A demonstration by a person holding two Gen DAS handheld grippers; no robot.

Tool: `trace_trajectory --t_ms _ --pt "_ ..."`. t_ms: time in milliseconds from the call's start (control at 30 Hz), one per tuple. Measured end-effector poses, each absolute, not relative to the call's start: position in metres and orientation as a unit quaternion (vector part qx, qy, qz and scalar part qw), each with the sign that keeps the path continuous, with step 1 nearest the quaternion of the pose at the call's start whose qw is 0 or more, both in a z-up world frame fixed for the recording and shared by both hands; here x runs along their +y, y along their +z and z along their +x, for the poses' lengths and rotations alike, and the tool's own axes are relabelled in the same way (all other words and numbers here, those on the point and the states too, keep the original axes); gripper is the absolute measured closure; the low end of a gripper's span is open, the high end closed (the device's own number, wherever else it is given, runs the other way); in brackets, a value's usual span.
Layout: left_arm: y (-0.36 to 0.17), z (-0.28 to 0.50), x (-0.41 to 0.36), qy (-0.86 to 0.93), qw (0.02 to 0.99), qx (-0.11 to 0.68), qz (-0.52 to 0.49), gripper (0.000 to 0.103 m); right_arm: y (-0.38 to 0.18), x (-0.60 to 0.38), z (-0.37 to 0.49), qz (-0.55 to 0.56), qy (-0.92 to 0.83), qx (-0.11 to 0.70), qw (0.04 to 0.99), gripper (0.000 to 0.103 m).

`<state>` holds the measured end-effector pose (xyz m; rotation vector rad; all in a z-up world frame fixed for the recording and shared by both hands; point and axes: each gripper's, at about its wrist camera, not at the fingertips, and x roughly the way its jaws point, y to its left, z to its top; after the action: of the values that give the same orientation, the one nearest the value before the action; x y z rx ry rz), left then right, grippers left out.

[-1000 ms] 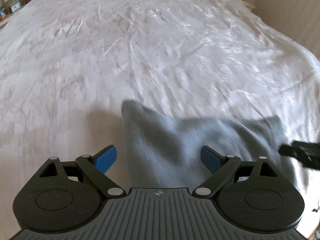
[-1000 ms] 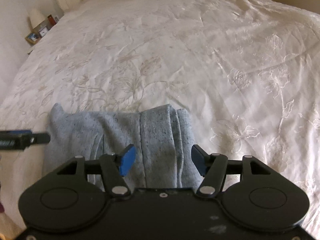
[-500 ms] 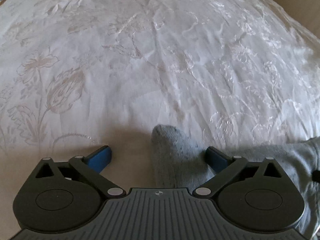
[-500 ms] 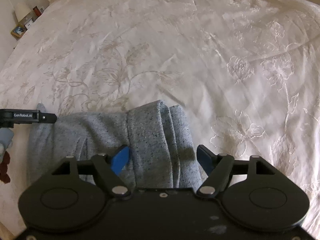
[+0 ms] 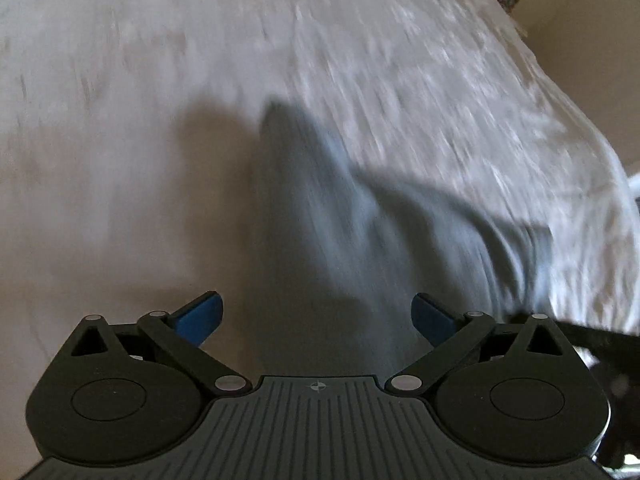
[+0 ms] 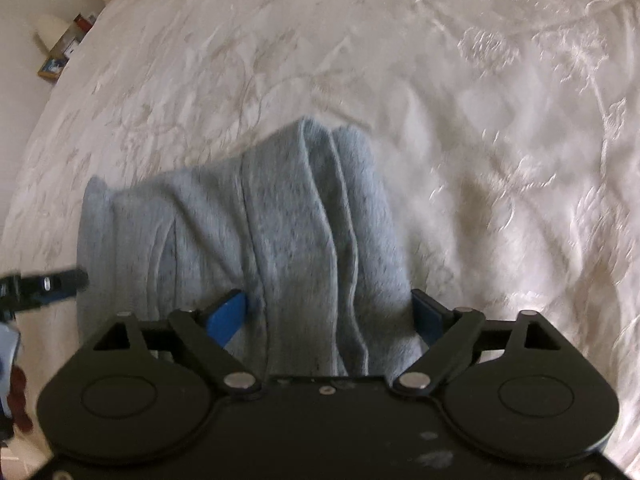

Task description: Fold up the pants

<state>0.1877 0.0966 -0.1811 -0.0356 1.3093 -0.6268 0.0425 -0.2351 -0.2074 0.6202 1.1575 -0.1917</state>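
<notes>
Your grey pants lie bunched in a compact folded bundle on the bed, which is covered by a white embroidered spread. Take the pants as your landmark.

Your right gripper sits over the near end of the pants with its fingers spread wide. The left blue pad touches the fabric on top, and the right blue pad is at the bundle's right edge. The thick folded ridges run between them, so the cloth lies in the gap but is not pinched.

Your left gripper is also spread wide. In its view the pants are badly blurred: a grey peak rises ahead of the fingers, and more cloth trails off to the right. The cloth's near end falls between the pads, though blur hides whether either pad touches it.

From the right wrist view, one black finger of your left gripper pokes in at the left edge of the pants. Whether it touches the cloth cannot be told.

Beyond the pants, at the far left corner of the bed, a few small items stand on a side surface, too small to identify.
</notes>
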Motion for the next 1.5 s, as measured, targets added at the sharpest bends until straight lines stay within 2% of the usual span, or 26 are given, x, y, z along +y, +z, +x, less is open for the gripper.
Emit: trace_trajectory --t_ms 133,400,833,867,900,933,1000,1033,1067,1167,1333,1500 --pt "-0.202 0.169 0.088 -0.283 0.73 0.622 0.006 0.0 -0.216 -0.229 0.045 0.288 -0.081 0.543 0.784 0.0" --pt "-0.211 0.172 0.067 -0.253 0.739 0.623 0.036 0.0 -0.228 -0.226 0.056 0.293 -0.08 0.548 0.779 0.0" --pt "-0.209 0.175 0.067 -0.247 0.739 0.627 0.028 0.001 -0.231 -0.231 0.055 0.317 -0.091 0.541 0.774 0.001" --pt "-0.207 0.176 0.067 -0.249 0.741 0.623 0.03 0.009 -0.228 -0.233 0.057 0.318 -0.085 0.542 0.773 0.008" --pt "-0.203 0.178 0.065 -0.254 0.745 0.616 0.032 0.025 -0.224 -0.234 0.058 0.315 -0.077 0.541 0.776 0.025" --pt "-0.198 0.178 0.062 -0.258 0.749 0.61 0.031 0.033 -0.218 -0.235 0.059 0.31 -0.067 0.539 0.781 0.048" --pt "-0.188 0.176 0.06 -0.254 0.756 0.602 0.037 0.059 -0.205 -0.231 0.06 0.301 -0.046 0.534 0.789 0.064" --pt "-0.183 0.175 0.059 -0.253 0.761 0.596 0.04 0.065 -0.196 -0.228 0.06 0.288 -0.046 0.532 0.795 0.069" --pt "-0.178 0.174 0.058 -0.253 0.764 0.592 0.043 0.073 -0.19 -0.225 0.06 0.278 -0.045 0.529 0.8 0.07" --pt "-0.163 0.171 0.059 -0.254 0.779 0.571 0.047 0.08 -0.166 -0.215 0.058 0.262 -0.043 0.514 0.816 0.075" --pt "-0.131 0.171 0.065 -0.247 0.811 0.528 0.049 0.082 -0.125 -0.204 0.066 0.253 -0.012 0.48 0.84 0.076" --pt "-0.1 0.205 0.079 -0.229 0.839 0.492 0.027 0.082 -0.094 -0.2 0.11 0.249 0.022 0.441 0.862 0.076"
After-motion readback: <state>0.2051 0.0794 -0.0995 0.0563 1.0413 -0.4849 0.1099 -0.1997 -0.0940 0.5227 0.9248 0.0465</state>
